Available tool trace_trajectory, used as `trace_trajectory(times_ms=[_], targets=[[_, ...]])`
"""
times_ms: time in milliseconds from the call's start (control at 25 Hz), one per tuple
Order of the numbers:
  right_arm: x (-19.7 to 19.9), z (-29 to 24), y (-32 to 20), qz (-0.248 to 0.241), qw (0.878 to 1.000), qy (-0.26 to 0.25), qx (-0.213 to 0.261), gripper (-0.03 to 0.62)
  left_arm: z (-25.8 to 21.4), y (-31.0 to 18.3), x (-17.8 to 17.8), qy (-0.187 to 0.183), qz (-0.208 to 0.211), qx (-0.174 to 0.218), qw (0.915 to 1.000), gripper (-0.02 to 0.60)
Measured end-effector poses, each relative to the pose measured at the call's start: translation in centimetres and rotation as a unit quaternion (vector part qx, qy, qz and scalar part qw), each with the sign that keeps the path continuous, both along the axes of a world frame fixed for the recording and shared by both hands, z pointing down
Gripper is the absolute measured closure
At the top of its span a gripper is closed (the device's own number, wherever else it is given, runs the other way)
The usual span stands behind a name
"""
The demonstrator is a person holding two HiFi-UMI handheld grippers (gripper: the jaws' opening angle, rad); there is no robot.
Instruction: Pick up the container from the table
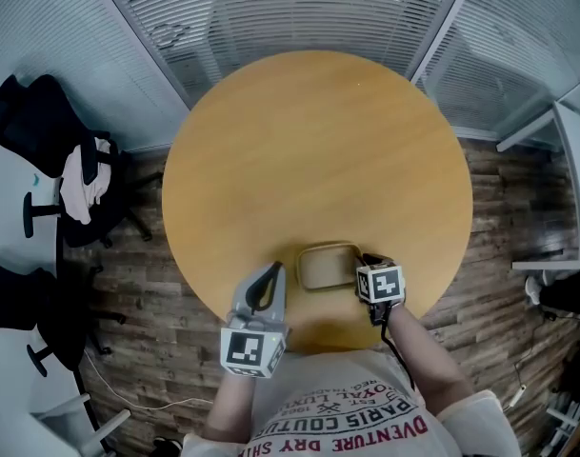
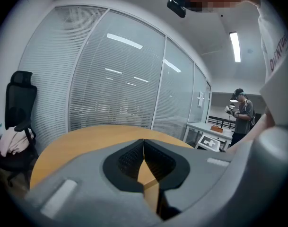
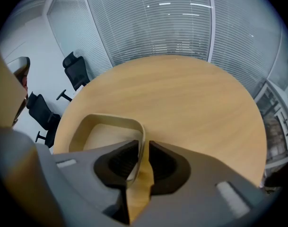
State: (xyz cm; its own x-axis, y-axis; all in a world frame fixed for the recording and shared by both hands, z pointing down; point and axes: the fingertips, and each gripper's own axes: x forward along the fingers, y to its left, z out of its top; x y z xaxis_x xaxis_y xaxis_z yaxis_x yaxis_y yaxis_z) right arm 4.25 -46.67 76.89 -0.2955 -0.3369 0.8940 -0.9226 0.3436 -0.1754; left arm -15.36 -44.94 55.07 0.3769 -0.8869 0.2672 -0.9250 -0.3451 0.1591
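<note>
1. Left gripper (image 2: pixel 144 144), nearest the camera, is hovering over the table's (image 2: pixel 87 141) near edge, its fingers (image 2: pixel 127 162) closed on nothing.
2. Right gripper (image 3: pixel 144 144) is straddling the container's (image 3: pixel 106 136) end wall by that near edge, with its fingers (image 3: pixel 165 162) standing slightly apart and not yet pinching.
3. Likely risk: the thin wall may be flexing or slipping from a shallow pinch, tipping the container off that edge.

I'm facing a glass wall with blinds (image 1: pixel 299 8). Left of that wall, a black office chair (image 1: pixel 37 112) is standing on the plank floor (image 1: pixel 147 293), with a pale garment (image 1: pixel 83 177) hanging over it. A second black chair (image 1: pixel 23 298) is sitting farther from the wall. Past the wall's right end, a person (image 2: pixel 242 115) is standing by a white desk (image 2: pixel 207 129).
</note>
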Motion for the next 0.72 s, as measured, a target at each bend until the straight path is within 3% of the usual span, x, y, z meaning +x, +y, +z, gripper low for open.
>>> trace_trajectory(times_ms=[280,720], targets=[[0.3,1.9,0.1,0.012,1.0,0.015,-0.022,0.54,0.5,-0.2,-0.4,-0.006,0.001,-0.011,0.9999,0.573],[-0.2,2.0,-0.2,0.012,1.0,0.025,-0.012,0.572,0.6,0.2,-0.8,-0.011,-0.001,-0.016,0.9998,0.573]])
